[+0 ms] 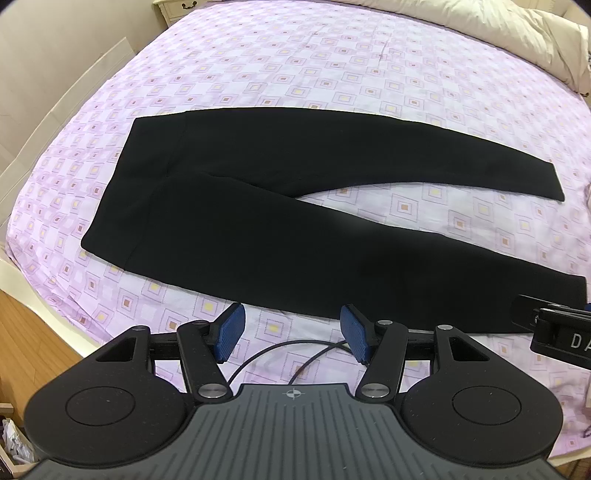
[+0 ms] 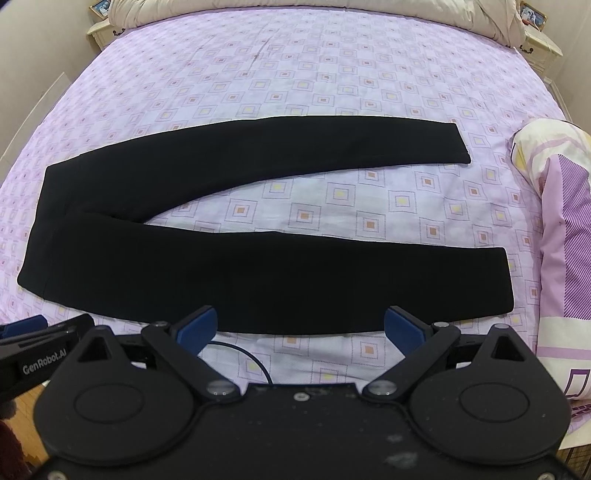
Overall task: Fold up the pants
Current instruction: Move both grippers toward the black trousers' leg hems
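Black pants [image 1: 280,206] lie flat and unfolded across the purple patterned bedsheet [image 1: 295,66], waistband out to the left, the two legs running off to the right and splaying apart into a V, with a wedge of sheet showing between them. The left gripper [image 1: 292,334] hovers just short of the near leg's edge, blue pads [image 1: 232,330] spread wide, nothing between them. Over on the other camera, the right gripper [image 2: 300,326] hangs by the same near edge further toward the cuff, its jaws also wide apart and empty, tips right at the hem line of the fabric, though contact can't be confirmed. A thin dark cable [image 2: 255,360] curls on the sheet beneath it. A rolled quilt [image 2: 554,236] in purple and cream sits just beyond the cuffs at the right, and a beige duvet [image 2: 295,11] is bunched along the head of the bed.
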A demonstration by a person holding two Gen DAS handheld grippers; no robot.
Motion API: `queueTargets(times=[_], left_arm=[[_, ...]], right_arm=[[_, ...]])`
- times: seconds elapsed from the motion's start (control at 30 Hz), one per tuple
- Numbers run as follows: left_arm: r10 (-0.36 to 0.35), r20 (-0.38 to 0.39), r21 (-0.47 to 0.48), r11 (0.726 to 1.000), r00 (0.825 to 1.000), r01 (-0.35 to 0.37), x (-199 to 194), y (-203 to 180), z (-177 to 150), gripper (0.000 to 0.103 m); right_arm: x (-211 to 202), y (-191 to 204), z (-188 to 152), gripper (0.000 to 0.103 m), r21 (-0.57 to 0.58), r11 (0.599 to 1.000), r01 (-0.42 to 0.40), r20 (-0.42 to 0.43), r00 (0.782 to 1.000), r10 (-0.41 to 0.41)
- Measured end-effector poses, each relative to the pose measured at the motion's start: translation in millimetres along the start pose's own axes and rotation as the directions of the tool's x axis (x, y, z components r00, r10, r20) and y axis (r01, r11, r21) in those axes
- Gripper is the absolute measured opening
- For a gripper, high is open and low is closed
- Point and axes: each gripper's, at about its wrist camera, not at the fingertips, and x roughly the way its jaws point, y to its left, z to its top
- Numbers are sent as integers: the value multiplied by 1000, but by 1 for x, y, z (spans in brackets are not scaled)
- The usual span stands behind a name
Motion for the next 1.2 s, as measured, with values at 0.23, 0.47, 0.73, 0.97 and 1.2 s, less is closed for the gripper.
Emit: queueTargets(times=[0.23,0.47,0.73,0.97,1.2], left_arm=[[-2,-11,-2,1000,1000,2,1,-1,0,55],[2,10,-3,1000,1000,-2,1,-2,0,54],[0,68,0,1000,998,0,2,0,-1,41],[112,182,105,986,977,-133,25,13,-22,20],[20,158,242,969,987,-58,69,31,-42,15]], right_arm=[[0,0,0,102,0,1000,-2,-1,1000,2],[1,0,-1,102,-3,1000,-7,0,1000,7],[8,-9,-5,90,20,999,-42,7,999,42],[52,-41,-31,57,97,995,-33,-42,998,37],[89,-64,-54,49,204,978,-36,-37,998,45]])
